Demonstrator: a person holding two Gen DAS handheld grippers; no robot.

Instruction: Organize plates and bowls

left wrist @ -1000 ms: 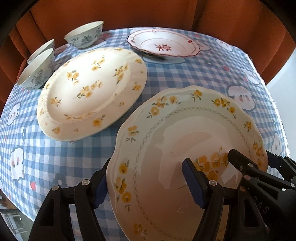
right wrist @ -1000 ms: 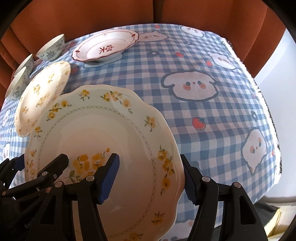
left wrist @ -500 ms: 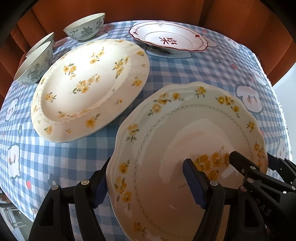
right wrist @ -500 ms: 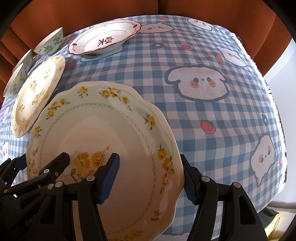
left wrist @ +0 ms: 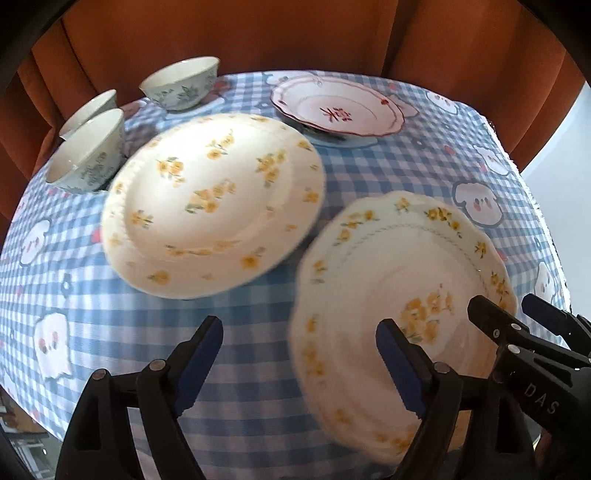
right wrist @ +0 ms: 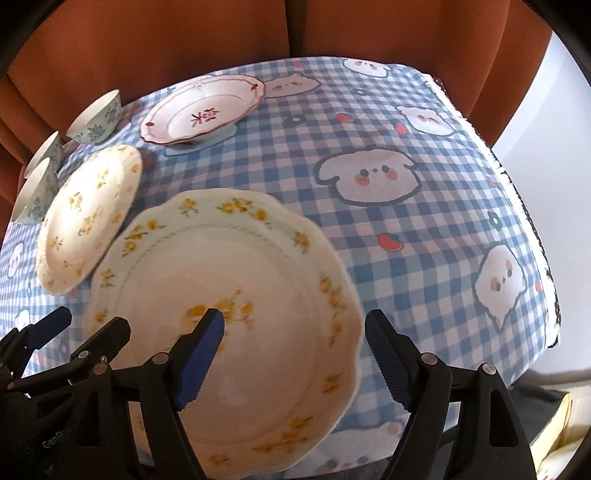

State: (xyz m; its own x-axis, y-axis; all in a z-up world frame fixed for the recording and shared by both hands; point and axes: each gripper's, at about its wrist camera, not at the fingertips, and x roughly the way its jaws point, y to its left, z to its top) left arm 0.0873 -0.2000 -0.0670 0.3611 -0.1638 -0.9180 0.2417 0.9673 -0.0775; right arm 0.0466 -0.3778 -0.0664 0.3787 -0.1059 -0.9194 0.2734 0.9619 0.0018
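A scalloped plate with yellow flowers [left wrist: 406, 280] [right wrist: 236, 295] lies near the table's front edge. My left gripper [left wrist: 299, 358] is open, its right finger over the plate's left part and its left finger off the plate over the cloth. My right gripper [right wrist: 293, 354] is open, its jaws spanning the plate's right rim. A round yellow-flower plate [left wrist: 214, 203] [right wrist: 88, 214] lies to the left. A red-rimmed plate [left wrist: 336, 109] [right wrist: 203, 110] sits at the back. Three blue-patterned bowls [left wrist: 88, 155] [right wrist: 96, 118] stand at the back left.
The round table wears a blue checked cloth with cartoon animals [right wrist: 369, 177]. Orange chair backs [left wrist: 295, 33] ring the far side. The cloth's right edge [right wrist: 532, 229] drops off to the floor.
My left gripper has moved left and back, so its left finger has come off the scalloped plate's rim. Both views have pulled back and up a little. The plates have stayed on the table.
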